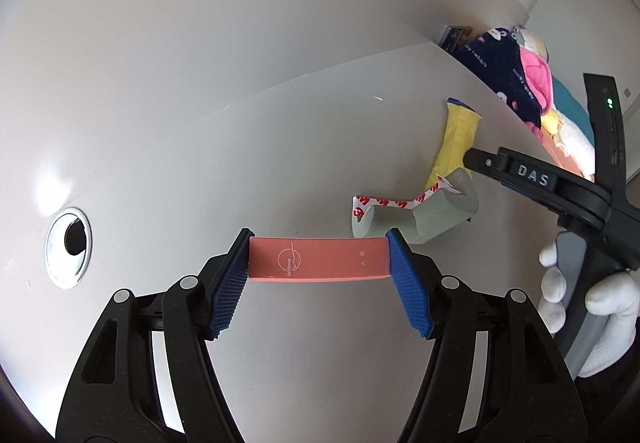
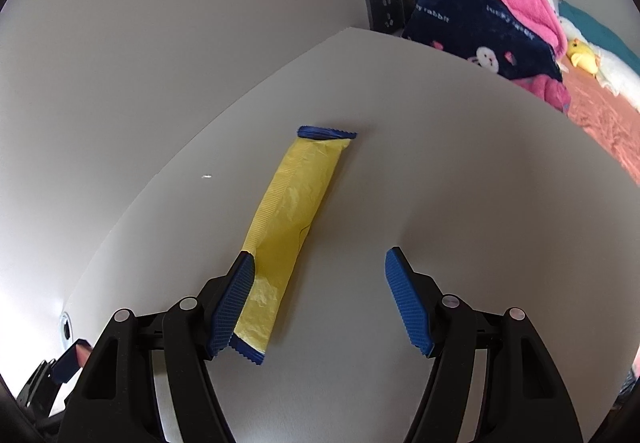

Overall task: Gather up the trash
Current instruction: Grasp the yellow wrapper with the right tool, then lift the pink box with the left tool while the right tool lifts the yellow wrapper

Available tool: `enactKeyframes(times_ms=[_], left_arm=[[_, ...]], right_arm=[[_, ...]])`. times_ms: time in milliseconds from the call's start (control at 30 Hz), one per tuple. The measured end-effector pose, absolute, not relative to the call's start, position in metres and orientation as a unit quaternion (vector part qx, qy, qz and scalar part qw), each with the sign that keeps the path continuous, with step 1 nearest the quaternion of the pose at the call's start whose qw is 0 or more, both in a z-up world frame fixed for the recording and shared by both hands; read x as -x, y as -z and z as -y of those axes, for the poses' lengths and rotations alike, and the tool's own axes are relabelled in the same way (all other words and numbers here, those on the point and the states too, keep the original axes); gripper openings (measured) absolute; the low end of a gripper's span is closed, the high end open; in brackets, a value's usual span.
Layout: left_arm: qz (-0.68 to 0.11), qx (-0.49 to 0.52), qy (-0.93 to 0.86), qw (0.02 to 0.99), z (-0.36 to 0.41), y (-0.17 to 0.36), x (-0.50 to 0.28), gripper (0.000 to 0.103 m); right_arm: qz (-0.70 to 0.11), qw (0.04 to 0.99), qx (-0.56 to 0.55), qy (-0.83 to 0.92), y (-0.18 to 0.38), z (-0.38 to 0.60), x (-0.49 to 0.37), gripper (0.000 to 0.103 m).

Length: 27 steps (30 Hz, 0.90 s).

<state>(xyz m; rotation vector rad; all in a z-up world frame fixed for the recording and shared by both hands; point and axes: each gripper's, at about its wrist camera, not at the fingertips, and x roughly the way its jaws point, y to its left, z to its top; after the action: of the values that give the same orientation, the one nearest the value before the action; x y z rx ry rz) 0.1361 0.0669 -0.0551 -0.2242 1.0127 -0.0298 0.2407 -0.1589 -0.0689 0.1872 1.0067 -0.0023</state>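
The yellow wrapper point(image 2: 290, 227) lies flat on the white counter point(image 2: 460, 203), its long axis running away from the right hand-held gripper point(image 2: 320, 297). That gripper is wide open and empty, its left pad point(image 2: 232, 307) touching or overlapping the wrapper's near end, so it sits off-centre and probably needs shifting left. The left hand-held gripper point(image 1: 319, 283) clamps a pink box point(image 1: 319, 258) endwise; grey foam with tape backing point(image 1: 416, 213) lies just short of the wrapper.
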Motion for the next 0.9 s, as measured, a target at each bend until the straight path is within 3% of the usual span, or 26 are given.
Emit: enactKeyframes(times_ms=[600, 800, 900], left_arm=[[-0.484, 0.116, 0.019, 0.867, -0.076, 0.056, -0.132, 0.065], [-0.484, 0.119, 0.016, 0.867, -0.08, 0.056, -0.129, 0.065], [-0.484, 0.121, 0.016, 0.866, -0.079, 0.056, -0.132, 0.065]], right_arm=[[-0.494, 0.865, -0.091, 0.012, 0.071, 0.128, -0.287, 0.067], [-0.502, 0.863, -0.058, 0.012, 0.076, 0.121, -0.292, 0.034], [-0.499, 0.866, -0.034, 0.01, 0.076, 0.117, -0.29, 0.027]])
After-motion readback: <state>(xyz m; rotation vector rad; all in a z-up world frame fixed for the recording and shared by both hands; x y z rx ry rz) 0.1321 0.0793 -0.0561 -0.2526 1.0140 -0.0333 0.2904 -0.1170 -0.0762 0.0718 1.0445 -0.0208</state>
